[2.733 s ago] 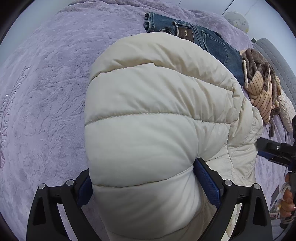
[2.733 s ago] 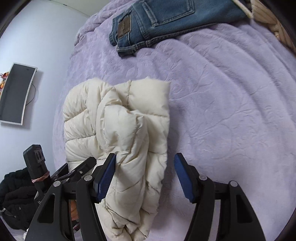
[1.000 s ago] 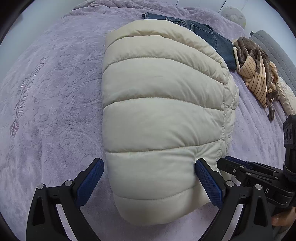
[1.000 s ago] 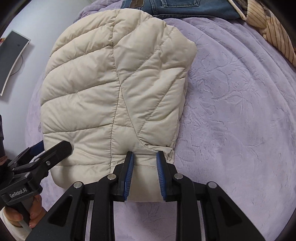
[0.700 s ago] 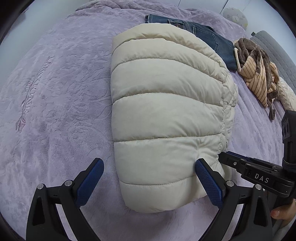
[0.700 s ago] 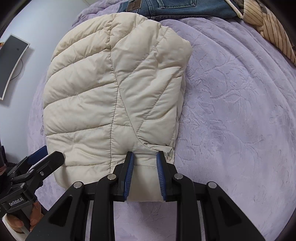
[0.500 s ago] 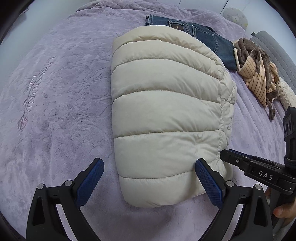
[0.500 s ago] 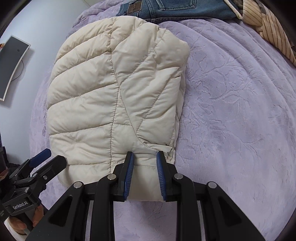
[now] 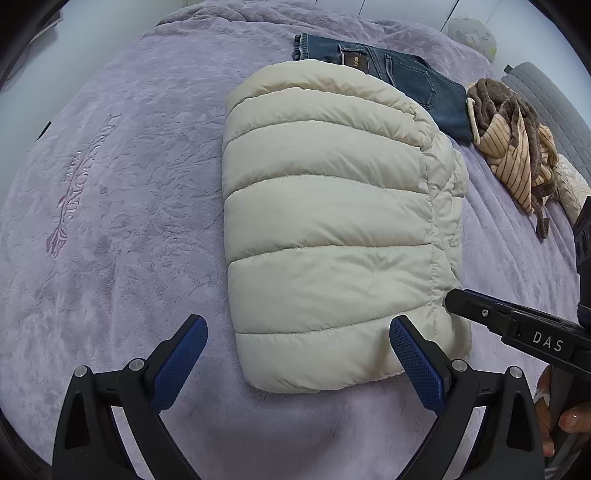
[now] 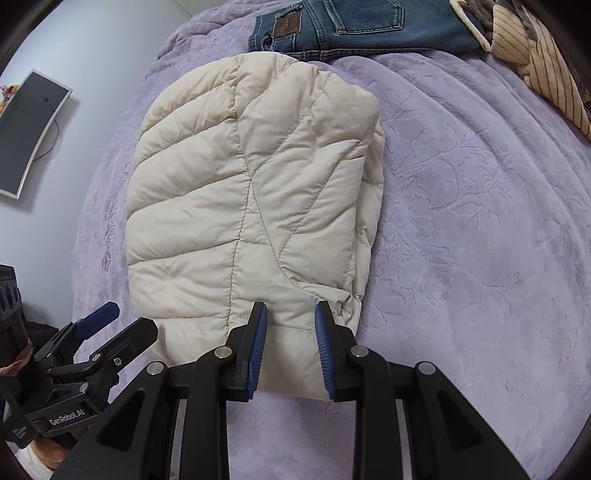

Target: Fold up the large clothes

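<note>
Folded puffer jacket (image 9: 332,229) (cream), right gripper (image 10: 289,325) pinching its hem, left gripper (image 9: 297,332) spread

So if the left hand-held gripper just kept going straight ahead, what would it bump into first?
Probably the folded cream puffer jacket. The left hand-held gripper is open, its near edge sits between the fingers, and the jeans lie beyond it. Depth is hard to judge through the fisheye.

A folded cream puffer jacket (image 10: 255,206) is lying across the middle of the frame on a lilac bedspread (image 10: 480,229), and the right claw (image 10: 290,325) at the bottom centre is closing its blue pads (image 10: 258,332) on the jacket's near hem. Folded jeans (image 10: 351,26) are lying along the top edge, the left claw (image 10: 110,325) is showing at the lower left, and a dark monitor (image 10: 29,129) is hanging on the wall at the upper left.
</note>
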The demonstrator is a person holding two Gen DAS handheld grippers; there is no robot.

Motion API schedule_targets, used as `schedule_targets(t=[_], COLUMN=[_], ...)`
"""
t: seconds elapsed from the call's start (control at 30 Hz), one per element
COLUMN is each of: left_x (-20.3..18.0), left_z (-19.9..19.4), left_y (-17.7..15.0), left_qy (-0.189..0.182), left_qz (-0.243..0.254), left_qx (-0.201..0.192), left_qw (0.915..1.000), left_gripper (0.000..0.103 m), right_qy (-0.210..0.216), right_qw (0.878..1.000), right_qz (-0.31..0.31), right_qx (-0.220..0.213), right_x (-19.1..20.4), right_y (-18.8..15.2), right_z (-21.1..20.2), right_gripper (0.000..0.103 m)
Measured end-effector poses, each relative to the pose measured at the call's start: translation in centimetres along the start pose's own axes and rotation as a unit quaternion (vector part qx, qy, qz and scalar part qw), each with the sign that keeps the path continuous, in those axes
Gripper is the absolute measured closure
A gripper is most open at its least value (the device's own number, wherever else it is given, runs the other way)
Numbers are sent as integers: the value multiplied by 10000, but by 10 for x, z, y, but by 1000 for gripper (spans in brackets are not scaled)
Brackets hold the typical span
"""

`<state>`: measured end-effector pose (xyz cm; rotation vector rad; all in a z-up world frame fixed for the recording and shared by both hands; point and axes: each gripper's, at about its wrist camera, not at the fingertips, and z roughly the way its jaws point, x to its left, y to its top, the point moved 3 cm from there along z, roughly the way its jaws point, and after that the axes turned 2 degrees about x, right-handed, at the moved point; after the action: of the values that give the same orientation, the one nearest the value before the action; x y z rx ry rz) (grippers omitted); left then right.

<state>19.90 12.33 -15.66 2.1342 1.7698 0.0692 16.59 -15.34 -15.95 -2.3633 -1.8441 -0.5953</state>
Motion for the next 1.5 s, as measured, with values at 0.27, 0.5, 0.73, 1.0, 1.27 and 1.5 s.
schedule_targets(t=[0.27,0.5,0.73,1.0,1.27,1.5], left_x=[0,0,-2,1,-8,-16], left_z=[-16,-37,-62,-101,-132,-158], left_y=[-5,-11,-16,-17,-24,-27], left_qy=[310,189,540,611,688,763], left_qz=[22,-170,-95,-165,-197,-198], left_qx=[-91,-74,-163,-458,-371,-444], left_qw=[9995,9996,9984,9969,9967,9959], left_gripper=[3,3,1,1,1,1], right_qy=[92,143,86,-466,-869,-1085], right_qw=[10000,9999,9999,9978,9925,9889], right_qz=[38,87,59,-285,-341,-302], right_qx=[12,37,-114,-377,-791,-973], right_x=[3,14,28,51,66,76], right_y=[-3,-13,-23,-33,-40,-43], right_z=[-16,-32,-60,-95,-127,-151], right_gripper=[73,63,44,15,12,12])
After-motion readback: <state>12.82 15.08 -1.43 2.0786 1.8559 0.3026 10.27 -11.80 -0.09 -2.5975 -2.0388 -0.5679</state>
